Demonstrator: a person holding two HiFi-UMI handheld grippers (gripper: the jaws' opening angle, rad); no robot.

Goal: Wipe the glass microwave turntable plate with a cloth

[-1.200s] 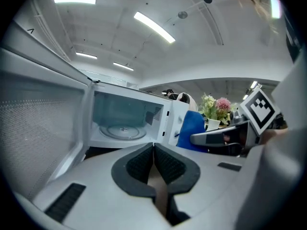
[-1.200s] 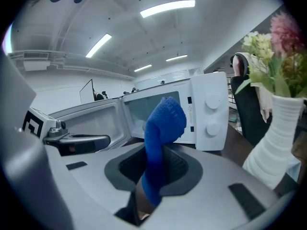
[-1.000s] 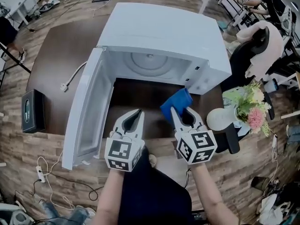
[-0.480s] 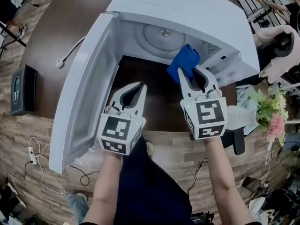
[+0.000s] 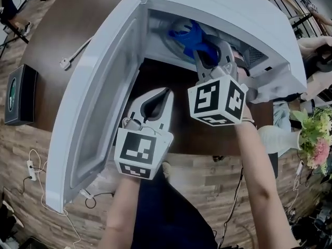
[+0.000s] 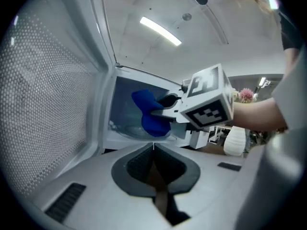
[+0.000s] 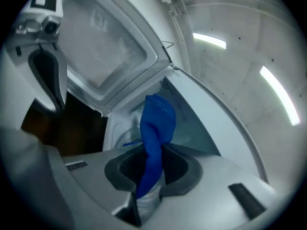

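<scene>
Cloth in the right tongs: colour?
The cloth is plain blue; the right gripper view shows it best.

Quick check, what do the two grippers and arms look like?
The left gripper and right gripper have light grey bodies and tapered jaws lined with dark padding. Each carries a white cube printed with black square markers. The forearms are unsleeved.

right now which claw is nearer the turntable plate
Right. Right claw, shut on the blue cloth, is inside the microwave over the turntable plate; left claw sits outside.
</scene>
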